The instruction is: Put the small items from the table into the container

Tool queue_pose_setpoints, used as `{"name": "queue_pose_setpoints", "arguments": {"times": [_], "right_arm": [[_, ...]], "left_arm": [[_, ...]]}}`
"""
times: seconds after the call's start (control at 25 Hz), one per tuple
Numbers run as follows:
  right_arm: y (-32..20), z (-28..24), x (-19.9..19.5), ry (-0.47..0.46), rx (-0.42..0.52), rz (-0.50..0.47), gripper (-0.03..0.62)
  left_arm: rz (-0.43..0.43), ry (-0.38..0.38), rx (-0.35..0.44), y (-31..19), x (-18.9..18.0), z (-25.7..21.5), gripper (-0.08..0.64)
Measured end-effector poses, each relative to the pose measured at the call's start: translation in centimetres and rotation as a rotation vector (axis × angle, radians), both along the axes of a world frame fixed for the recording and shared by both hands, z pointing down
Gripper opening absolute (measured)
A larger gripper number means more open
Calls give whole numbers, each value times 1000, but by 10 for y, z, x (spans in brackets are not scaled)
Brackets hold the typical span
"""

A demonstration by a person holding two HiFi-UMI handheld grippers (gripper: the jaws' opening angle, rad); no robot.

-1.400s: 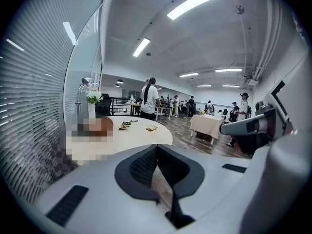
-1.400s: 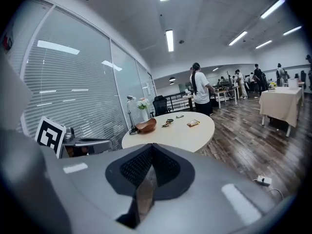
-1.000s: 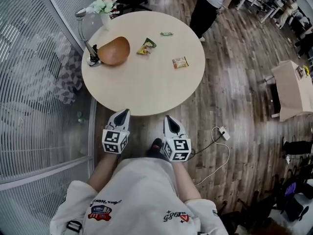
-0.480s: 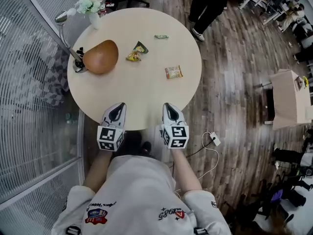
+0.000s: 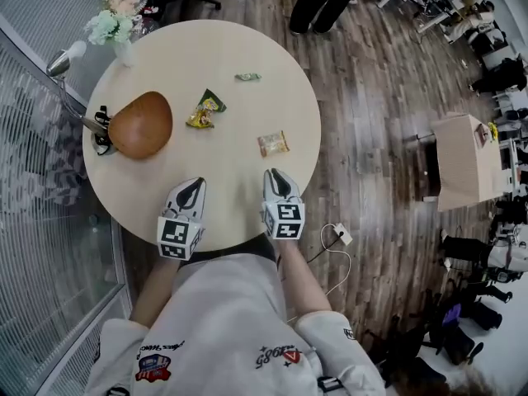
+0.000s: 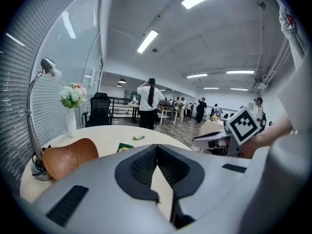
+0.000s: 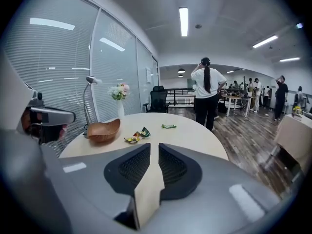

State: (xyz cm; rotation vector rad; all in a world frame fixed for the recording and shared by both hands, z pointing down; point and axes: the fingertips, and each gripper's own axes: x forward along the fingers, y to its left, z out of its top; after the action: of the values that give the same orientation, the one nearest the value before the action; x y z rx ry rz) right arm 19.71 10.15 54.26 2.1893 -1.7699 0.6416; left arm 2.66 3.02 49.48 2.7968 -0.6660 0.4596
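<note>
1. The left gripper [image 5: 196, 182] hovers over the near edge of the table. Its jaws are pressed together at the tips, and nothing sits between them.
2. The right gripper [image 5: 275, 174] hovers beside it, well apart, also over the near edge. Its jaws are opening: a thin slit shows between the pads, with nothing in it.
3. Closest to the right gripper lies the orange rectangular snack packet [image 5: 273, 143], flat on the table just ahead of the tips and not touching them.
4. Farther in lie the crumpled yellow and green wrappers [image 5: 204, 111], near the middle of the table. The small green sachet [image 5: 247, 77] lies toward the far edge.
5. The container, a brown wooden bowl [image 5: 140, 124], sits on the left side of the round beige table [image 5: 272, 56], just beside the foot of the silver desk lamp [image 5: 64, 59]. No item shows inside it. A white vase of flowers [image 5: 114, 25] stands at the far left rim.
6. The step in hand looks like the approach for the first pick, since every small item lies on the tabletop and neither gripper carries anything.
7. The next move probably belongs to the right gripper. It needs to spread wider than the snack packet, reach forward and come down low enough to pinch it. It would then carry the packet leftward across the table to the bowl, past the wrappers.
</note>
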Motion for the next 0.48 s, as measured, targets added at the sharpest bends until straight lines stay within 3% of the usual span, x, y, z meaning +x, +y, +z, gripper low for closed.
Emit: {"name": "queue_pose_setpoints", "arguments": {"times": [0.12, 0.28, 0.48], "right_arm": [[-17, 23, 20, -16, -46, 12, 60], [-39, 64, 51, -20, -116, 6, 208], [-63, 112, 87, 11, -216, 2, 298]], "left_arm": [[-11, -13, -19, -15, 5, 8, 8], [-54, -38, -46, -34, 12, 23, 8], [-103, -75, -89, -47, 18, 42, 8]]}}
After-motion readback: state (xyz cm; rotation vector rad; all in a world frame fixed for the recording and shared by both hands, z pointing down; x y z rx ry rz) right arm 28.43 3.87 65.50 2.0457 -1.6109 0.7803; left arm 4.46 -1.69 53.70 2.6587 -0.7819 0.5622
